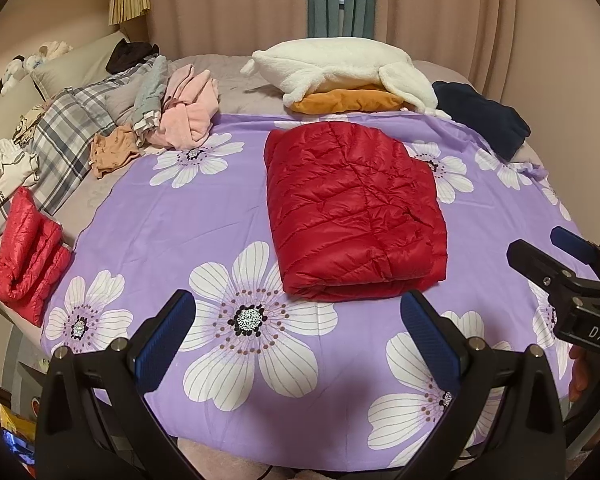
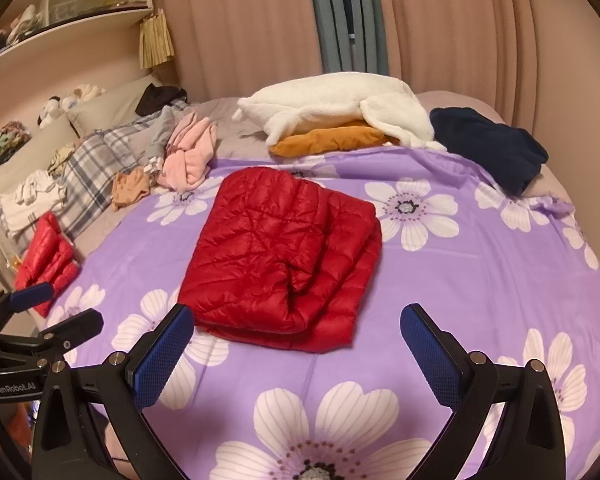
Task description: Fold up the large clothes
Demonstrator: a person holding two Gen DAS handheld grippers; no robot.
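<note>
1. Ahead of the left gripper (image 1: 296, 336), whose jaws stand wide apart and hold nothing, the red quilted puffer jacket (image 1: 354, 208) lies folded into a thick rectangle on the purple flowered bedsheet (image 1: 172, 220). This garment looks done. Far left of the jaws a second, smaller red quilted bundle (image 1: 28, 264) sits folded.
2. Just beyond the right gripper (image 2: 296, 344), also spread and empty, the jacket (image 2: 284, 256) rests flat. Beyond it the rumpled pink garment (image 2: 188, 156) and white fleece (image 2: 332, 112) likely remain. Nothing blocks either reach.
</note>
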